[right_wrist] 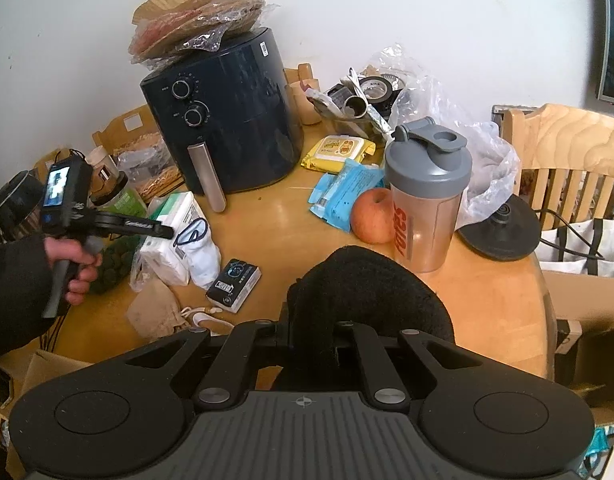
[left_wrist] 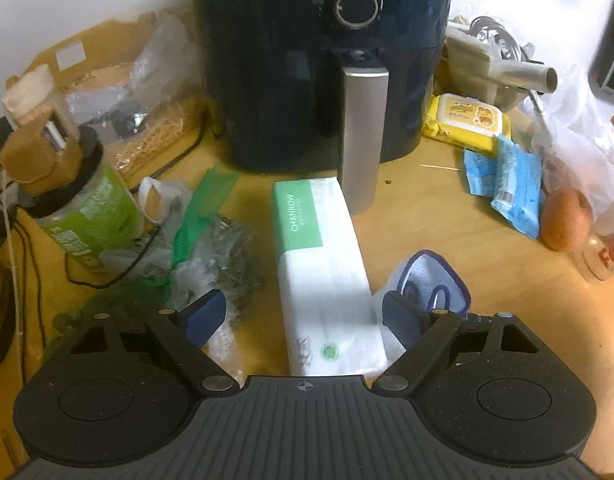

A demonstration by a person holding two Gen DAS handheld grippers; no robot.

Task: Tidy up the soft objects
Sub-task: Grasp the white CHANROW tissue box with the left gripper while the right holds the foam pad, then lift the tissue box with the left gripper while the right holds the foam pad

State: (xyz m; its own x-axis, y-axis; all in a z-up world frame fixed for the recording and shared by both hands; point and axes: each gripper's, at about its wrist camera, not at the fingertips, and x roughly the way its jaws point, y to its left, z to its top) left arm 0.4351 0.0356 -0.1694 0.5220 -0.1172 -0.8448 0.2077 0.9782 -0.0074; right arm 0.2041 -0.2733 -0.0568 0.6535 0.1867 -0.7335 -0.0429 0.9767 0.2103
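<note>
On the round wooden table (left_wrist: 447, 216), long white-and-green tissue pack (left_wrist: 323, 276) lying flat, long axis pointing at the dark air fryer (left_wrist: 307, 60), left gripper (left_wrist: 303, 314) spread wide astride its near end, right gripper (right_wrist: 313, 332) clenched on a black fuzzy fabric piece (right_wrist: 367, 292) above the table edge.

- My left gripper (left_wrist: 303, 316) is matte black plastic, with blue ribbed pads (left_wrist: 205, 314) on its fingers and silver rivets at the link joints.
- Its ribbed grey deck carries a small crosshair mark and two round discs.
- My left hand (right_wrist: 73, 262) shows bare skin below a dark sleeve (right_wrist: 11, 292).
</note>
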